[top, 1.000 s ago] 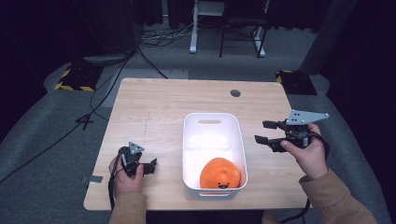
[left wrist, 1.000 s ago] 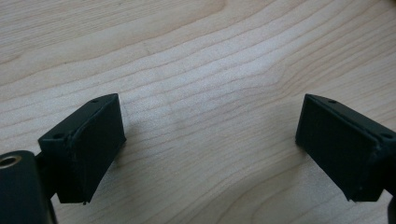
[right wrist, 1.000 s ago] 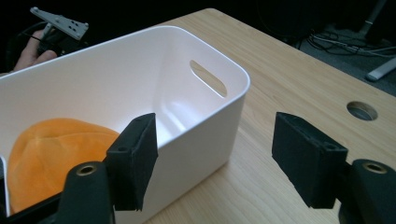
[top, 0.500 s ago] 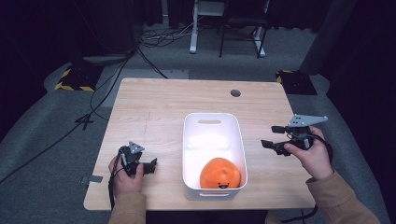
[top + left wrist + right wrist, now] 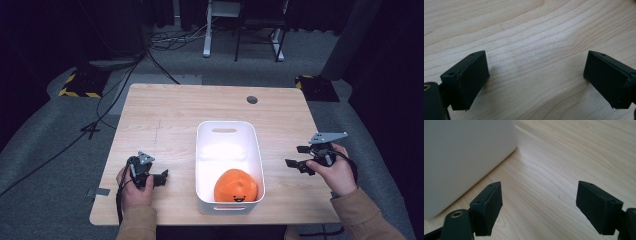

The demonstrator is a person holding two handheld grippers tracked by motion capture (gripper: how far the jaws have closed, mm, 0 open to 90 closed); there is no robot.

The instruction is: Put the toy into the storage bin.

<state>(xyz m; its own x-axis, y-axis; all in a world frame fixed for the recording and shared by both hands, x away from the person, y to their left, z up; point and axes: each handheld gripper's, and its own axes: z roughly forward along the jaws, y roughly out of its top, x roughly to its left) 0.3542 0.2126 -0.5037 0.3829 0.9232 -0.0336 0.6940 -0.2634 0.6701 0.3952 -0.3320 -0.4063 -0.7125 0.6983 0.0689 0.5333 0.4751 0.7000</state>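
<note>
Resting low over the wooden table, the left gripper and right gripper are both held wide apart, nothing between the jaws. Between them stands the white bin, its long axis running away from the person, with an orange plush at its near end. The right gripper is judged nearer, facing the bin's wall; the plush's underside is hidden.

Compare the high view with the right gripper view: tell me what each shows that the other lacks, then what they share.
High view alone: the orange plush toy lying in the near end of the white bin, the left gripper on the table left of it, both hands and the floor cables. Right gripper view alone: a close look between the right gripper jaws, wide open with bare wood between. Shared: the bin's white wall, the wooden table and the right gripper.
</note>
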